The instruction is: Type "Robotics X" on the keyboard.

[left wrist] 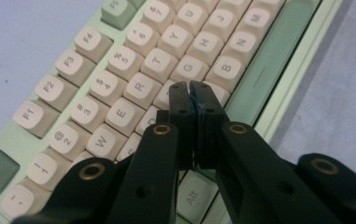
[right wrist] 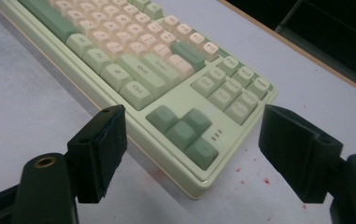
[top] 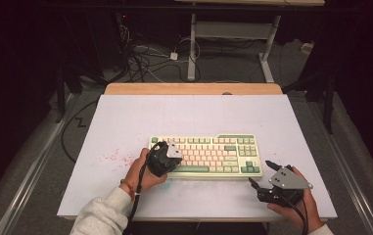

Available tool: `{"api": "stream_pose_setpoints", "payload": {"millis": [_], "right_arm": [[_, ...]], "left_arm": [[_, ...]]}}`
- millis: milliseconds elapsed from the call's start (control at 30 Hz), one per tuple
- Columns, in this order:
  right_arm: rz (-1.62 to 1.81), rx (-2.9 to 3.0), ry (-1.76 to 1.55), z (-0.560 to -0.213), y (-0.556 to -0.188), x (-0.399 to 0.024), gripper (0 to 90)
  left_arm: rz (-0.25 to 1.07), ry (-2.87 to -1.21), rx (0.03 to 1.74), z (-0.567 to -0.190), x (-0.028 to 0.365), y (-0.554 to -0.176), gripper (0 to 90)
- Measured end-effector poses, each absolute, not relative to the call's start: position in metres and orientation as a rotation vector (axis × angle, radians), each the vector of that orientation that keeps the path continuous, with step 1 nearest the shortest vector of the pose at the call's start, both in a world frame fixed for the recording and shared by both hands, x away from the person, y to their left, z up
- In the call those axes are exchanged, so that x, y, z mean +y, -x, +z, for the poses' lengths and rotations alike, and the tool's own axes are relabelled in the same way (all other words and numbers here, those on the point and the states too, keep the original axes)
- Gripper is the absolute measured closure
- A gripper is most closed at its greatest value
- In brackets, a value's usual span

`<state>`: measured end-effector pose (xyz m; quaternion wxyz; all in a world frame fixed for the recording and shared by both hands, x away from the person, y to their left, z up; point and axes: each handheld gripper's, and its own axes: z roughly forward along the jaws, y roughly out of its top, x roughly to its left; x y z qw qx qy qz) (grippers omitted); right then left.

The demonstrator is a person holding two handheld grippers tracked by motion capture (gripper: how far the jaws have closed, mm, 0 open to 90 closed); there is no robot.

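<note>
From the high view, you are working at a white tabletop (top: 125, 117) with a pale green and cream mechanical keyboard (top: 208, 154) lying a little right of its middle, long side toward you. You are holding your left gripper (top: 166, 157) right over the keyboard's left end, your left hand (top: 145, 174) resting at the near left corner. Your right gripper (top: 261, 172) is sitting on the table just off the keyboard's near right corner, jaws spread wide and holding nothing, your right hand (top: 296, 203) wrapped around its body. Faint red specks (top: 113, 157) are dotting the table left of the keyboard.

In the left gripper view, your two black jaws are pressing flat together with nothing between them, tips pointing down onto the letter keys just beside the G key (left wrist: 188, 67) and above the long green space bar (left wrist: 264, 70).

In the right gripper view, your jaws are standing far apart and empty, framing the keyboard's right corner, with the four green arrow keys (right wrist: 182, 130) lying between them.
</note>
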<state>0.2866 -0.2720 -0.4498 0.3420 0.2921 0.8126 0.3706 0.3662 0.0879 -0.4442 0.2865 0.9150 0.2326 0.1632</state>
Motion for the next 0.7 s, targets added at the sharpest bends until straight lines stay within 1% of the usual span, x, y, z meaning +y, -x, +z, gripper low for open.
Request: {"api": "stream_pose_setpoints", "payload": {"millis": [200,700], "right_arm": [[0.958,2.118,-0.756,-0.4501,-0.2868,-0.2719,23.9],[0.952,2.128,-0.743,-0.4505,-0.2867,-0.2713,23.9]], "left_arm": [[0.457,-2.424,0.619,-0.4415,0.0906,-0.3657,83.2],[0.499,-2.404,0.615,-0.4368,0.0972,-0.3645,81.0]]}}
